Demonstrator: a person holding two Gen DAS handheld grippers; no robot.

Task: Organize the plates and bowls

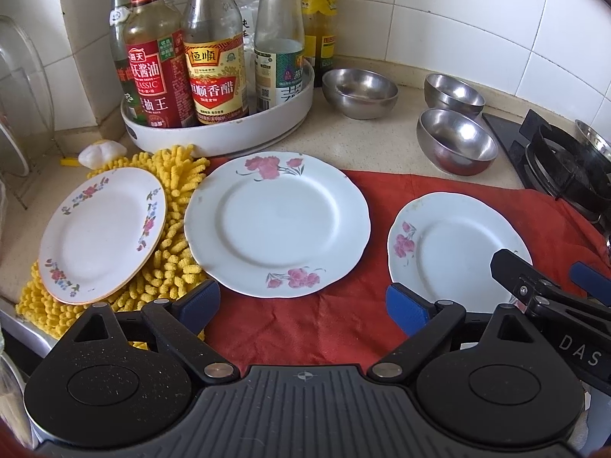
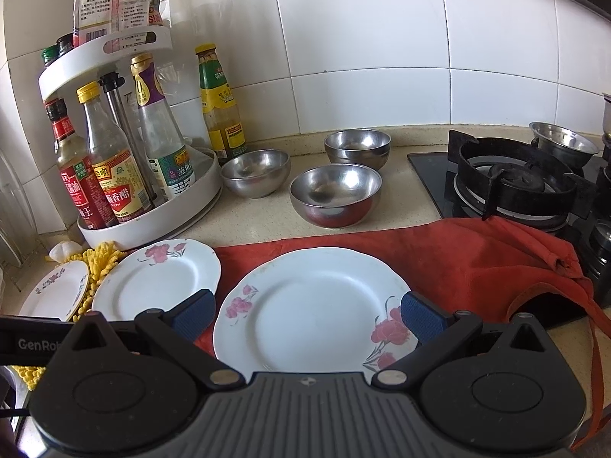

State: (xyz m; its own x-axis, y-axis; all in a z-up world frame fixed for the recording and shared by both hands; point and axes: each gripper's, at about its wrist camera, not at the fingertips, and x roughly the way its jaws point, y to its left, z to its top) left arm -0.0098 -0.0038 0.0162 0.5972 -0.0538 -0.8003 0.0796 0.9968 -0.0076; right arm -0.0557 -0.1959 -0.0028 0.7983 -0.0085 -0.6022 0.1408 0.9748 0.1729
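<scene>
Lying flat on the red cloth (image 1: 343, 328) along the counter's front edge are two flowered plates: a large plate (image 1: 278, 223) at the middle and a smaller plate (image 2: 313, 313) toward the stove (image 2: 515, 187) end. A third small plate (image 1: 101, 234), apparently stacked on another, is propped on the yellow chenille mat (image 1: 172, 259) at the sink end. Three steel bowls (image 2: 336, 194) are set apart on the bare counter (image 1: 382, 141) behind the cloth, near the back wall, beside the bottle rack (image 1: 217, 133). The left gripper (image 1: 305, 301) is held with its jaws wide apart and empty above the cloth, just in front of the large plate; the right gripper (image 2: 305, 316) is likewise spread wide, its pads to either side of the smaller plate but not seen pressing it, nothing held. The plates are judged stiff, glazed, slippery and breakable; each is best taken at the raised rim, one pad under the lip. The soft cloth may let a rim be tipped up. The bowls are judged light, rigid and smooth, best pinched across the wall at the rim and nested.
</scene>
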